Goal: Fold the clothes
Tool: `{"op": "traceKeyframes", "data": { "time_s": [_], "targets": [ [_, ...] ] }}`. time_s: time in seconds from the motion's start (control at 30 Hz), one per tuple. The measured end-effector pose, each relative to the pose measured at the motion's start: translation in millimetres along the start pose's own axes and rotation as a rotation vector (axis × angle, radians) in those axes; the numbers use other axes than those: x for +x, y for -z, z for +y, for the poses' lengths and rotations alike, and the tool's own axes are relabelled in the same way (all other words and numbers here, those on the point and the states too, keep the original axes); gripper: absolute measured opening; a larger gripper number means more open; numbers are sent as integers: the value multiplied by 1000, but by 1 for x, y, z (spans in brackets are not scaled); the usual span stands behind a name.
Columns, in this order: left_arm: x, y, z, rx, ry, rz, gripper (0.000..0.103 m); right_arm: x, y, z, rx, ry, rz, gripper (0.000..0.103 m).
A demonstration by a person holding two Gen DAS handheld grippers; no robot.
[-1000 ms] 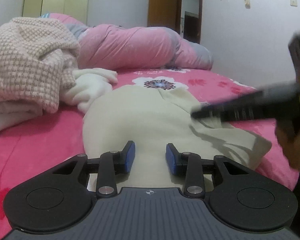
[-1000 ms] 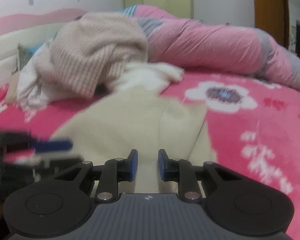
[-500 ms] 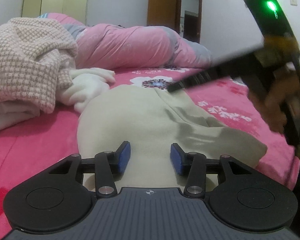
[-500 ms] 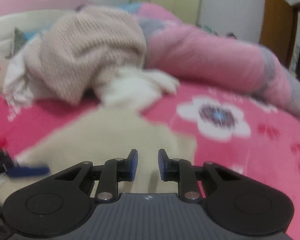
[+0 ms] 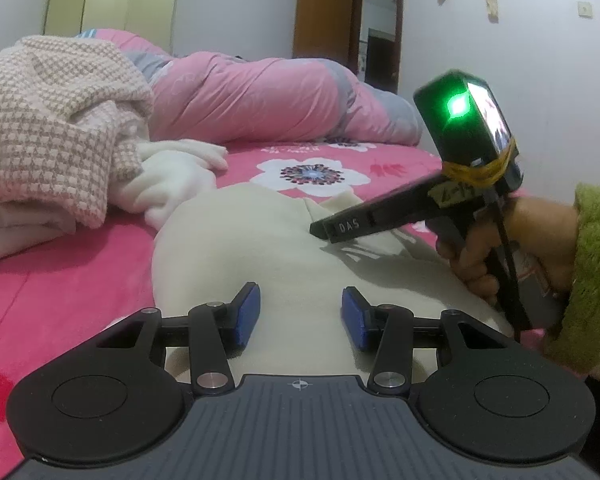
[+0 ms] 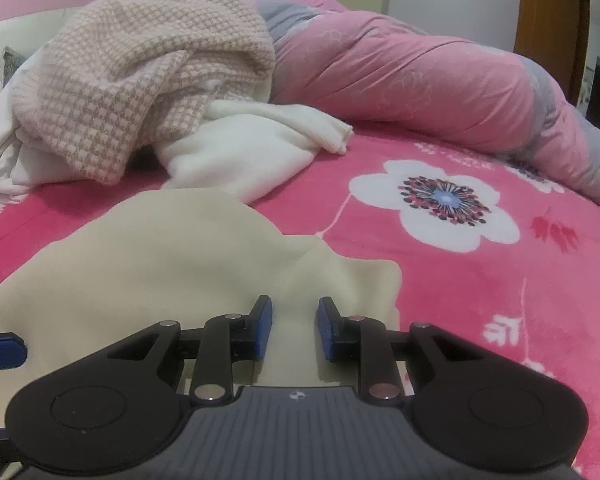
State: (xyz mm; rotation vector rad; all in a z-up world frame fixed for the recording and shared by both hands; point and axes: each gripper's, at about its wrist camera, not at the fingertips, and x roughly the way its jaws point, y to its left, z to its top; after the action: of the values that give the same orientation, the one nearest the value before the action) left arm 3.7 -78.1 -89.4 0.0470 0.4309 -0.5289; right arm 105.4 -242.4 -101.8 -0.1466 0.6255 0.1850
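Note:
A cream garment (image 5: 260, 248) lies flat on the pink flowered bedsheet (image 5: 60, 280), with a flap folded over on its right side. My left gripper (image 5: 300, 316) hovers over its near edge, jaws open, nothing between the blue pads. In the left wrist view my right gripper (image 5: 320, 232) reaches in from the right, held by a hand (image 5: 476, 256) in a green sleeve, its tip over the flap. In its own view the right gripper (image 6: 294, 328) sits low over the cream garment (image 6: 160, 264) near its far right corner. Its jaws are opening, a narrow gap, no cloth pinched.
A pink-and-cream houndstooth knit (image 5: 52, 120) is heaped at the back left on a white garment (image 5: 172, 176). A rolled pink quilt (image 5: 268, 100) runs along the far side of the bed. An open wooden door (image 5: 324, 12) and a wall stand beyond.
The left jaws have spread wider while that hand stayed put. The right gripper swung up off the flap's near part and came down farther along it, toward the garment's far right corner.

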Motion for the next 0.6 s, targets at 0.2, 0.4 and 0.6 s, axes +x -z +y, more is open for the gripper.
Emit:
{"op": "traceKeyframes", "data": {
  "time_s": [0.2, 0.4, 0.6],
  "targets": [
    [-9, -4, -8, 83, -58, -55, 46, 1, 1, -5, 22, -17, -11, 26],
    [5, 2, -10, 83, -97, 12, 47, 0, 3, -4, 20, -15, -23, 27],
    [3, 2, -9, 72, -101, 21, 47, 0, 4, -4, 24, -18, -29, 27]
  ]
}}
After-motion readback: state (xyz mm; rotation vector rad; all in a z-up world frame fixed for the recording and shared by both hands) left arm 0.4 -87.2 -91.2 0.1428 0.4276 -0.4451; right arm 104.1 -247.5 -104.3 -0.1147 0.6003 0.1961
